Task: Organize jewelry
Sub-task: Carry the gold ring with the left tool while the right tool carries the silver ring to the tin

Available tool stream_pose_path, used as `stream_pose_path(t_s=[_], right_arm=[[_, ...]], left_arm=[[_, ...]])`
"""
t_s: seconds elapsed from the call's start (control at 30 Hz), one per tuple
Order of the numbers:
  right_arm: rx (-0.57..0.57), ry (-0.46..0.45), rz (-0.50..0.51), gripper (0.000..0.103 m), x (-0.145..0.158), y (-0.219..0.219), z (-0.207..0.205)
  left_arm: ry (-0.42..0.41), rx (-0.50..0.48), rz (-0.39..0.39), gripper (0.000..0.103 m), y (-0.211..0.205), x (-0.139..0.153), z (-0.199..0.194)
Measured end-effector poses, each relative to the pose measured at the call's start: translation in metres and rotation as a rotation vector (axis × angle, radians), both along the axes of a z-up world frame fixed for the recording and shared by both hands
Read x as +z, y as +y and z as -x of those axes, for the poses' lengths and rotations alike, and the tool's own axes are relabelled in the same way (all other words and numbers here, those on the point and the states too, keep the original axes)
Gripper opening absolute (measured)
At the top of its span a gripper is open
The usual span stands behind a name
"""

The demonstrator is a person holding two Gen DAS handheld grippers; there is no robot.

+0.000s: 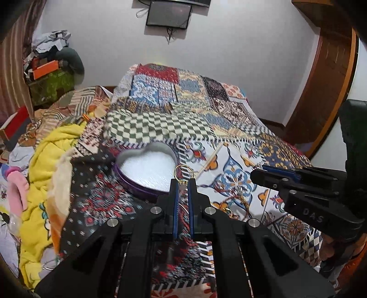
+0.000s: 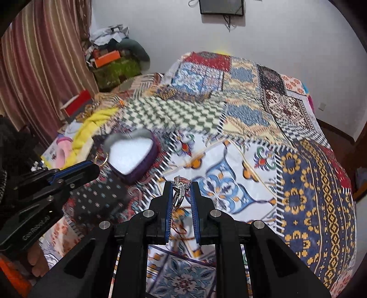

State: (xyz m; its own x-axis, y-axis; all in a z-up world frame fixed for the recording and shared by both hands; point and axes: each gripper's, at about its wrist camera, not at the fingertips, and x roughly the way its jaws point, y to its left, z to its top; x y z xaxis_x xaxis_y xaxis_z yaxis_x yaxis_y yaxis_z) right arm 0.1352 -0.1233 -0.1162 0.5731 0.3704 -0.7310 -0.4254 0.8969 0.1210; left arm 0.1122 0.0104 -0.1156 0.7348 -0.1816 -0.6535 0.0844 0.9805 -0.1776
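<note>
A purple heart-shaped box (image 1: 146, 167) with a white lining lies open on the patterned bedspread; it also shows in the right wrist view as the heart box (image 2: 132, 155). My left gripper (image 1: 182, 182) is shut on a thin gold ring (image 1: 183, 170), held just at the box's near right rim. That gold ring (image 2: 101, 159) also shows at the left gripper's tip in the right wrist view. My right gripper (image 2: 182, 183) is shut on a silver ring with a stone (image 2: 181, 183), above the bedspread right of the box. More jewelry (image 1: 240, 199) lies on the cloth.
The patchwork bedspread (image 1: 229, 146) covers the bed. A yellow towel (image 1: 50, 160) and pink items lie at the left. Boxes and clothes are piled in the far left corner (image 1: 52, 68). A wooden door frame (image 1: 325, 80) stands at the right. A dark screen (image 1: 169, 13) hangs on the wall.
</note>
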Motion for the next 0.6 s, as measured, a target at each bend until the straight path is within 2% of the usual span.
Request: stream_pose_path(t_s=[0.23, 0.6], right_arm=[[0.037, -0.036, -0.031, 0.013, 0.014, 0.020, -0.004], [0.119, -0.051, -0.051, 0.013, 0.017, 0.061, -0.017]], left_arm=[[-0.031, 0.049, -0.008, 0.006, 0.022, 0.010, -0.001], [-0.038, 0.100, -0.022, 0.006, 0.058, 0.010, -0.011]])
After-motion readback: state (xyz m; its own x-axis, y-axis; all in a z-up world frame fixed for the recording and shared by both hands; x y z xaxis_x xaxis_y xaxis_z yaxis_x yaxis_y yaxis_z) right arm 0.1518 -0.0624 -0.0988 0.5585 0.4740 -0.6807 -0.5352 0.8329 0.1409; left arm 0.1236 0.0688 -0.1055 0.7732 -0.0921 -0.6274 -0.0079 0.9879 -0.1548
